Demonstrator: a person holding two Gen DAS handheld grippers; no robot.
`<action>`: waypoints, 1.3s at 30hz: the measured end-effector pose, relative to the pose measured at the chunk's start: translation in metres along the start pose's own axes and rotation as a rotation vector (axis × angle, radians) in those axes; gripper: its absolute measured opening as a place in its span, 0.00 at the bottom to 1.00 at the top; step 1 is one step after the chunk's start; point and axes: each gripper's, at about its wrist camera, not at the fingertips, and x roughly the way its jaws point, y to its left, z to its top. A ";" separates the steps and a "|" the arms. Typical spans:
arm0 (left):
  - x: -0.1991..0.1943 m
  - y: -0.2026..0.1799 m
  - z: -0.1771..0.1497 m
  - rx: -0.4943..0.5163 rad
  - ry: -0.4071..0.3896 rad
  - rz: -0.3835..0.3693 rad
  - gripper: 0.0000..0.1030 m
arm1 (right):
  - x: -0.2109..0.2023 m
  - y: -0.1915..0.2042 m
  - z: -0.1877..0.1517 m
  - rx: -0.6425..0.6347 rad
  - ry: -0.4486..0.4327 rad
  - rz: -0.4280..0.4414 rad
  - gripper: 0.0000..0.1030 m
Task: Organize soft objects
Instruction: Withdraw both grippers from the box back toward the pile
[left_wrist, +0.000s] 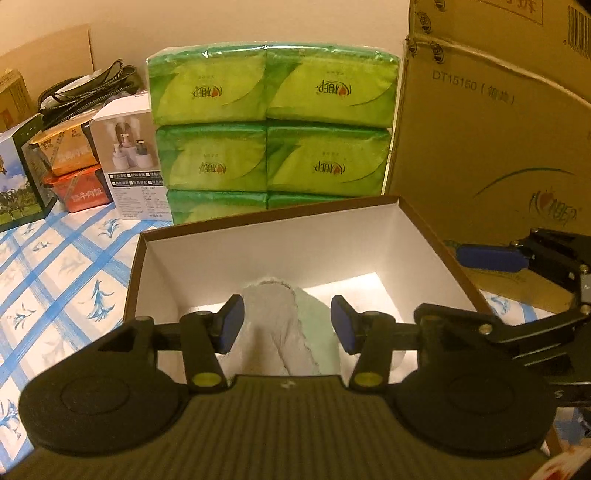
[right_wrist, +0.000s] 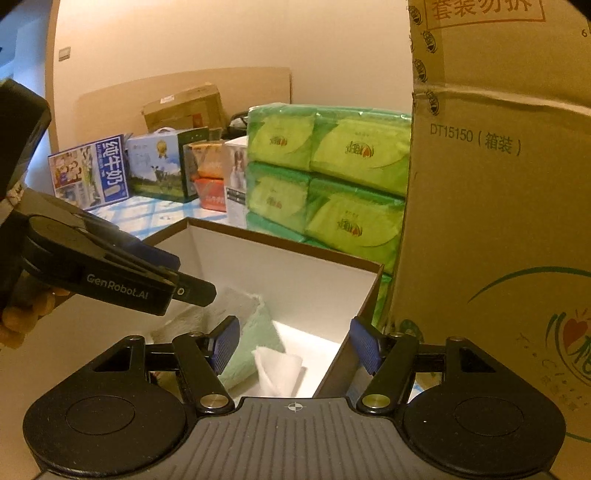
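A brown box with a white inside (left_wrist: 258, 236) (right_wrist: 288, 254) stands on the bed. Inside it lie a grey cloth (left_wrist: 266, 314) (right_wrist: 236, 302), a pale green cloth (left_wrist: 317, 325) (right_wrist: 255, 339) and a small white cloth (right_wrist: 279, 373). My left gripper (left_wrist: 287, 325) is open above the box, its pads on either side of the grey and green cloths without touching them. It also shows in the right wrist view (right_wrist: 177, 277). My right gripper (right_wrist: 295, 343) is open and empty over the box's right wall; it shows at the right in the left wrist view (left_wrist: 491, 256).
A stack of green tissue packs (left_wrist: 273, 122) (right_wrist: 328, 177) stands behind the box. A large cardboard carton (left_wrist: 498, 122) (right_wrist: 498, 221) stands close on the right. Several small boxes (left_wrist: 70, 166) (right_wrist: 155, 173) sit at the far left on the blue-checked sheet (left_wrist: 62, 266).
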 end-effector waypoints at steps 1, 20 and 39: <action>-0.002 0.001 -0.001 -0.004 0.000 -0.004 0.47 | -0.002 0.000 0.000 0.000 0.001 0.005 0.64; -0.095 -0.001 -0.022 0.000 -0.021 -0.056 0.47 | -0.063 0.019 0.008 0.065 -0.020 0.028 0.64; -0.253 -0.003 -0.092 -0.050 -0.082 -0.111 0.47 | -0.201 0.069 -0.004 0.257 -0.129 0.038 0.64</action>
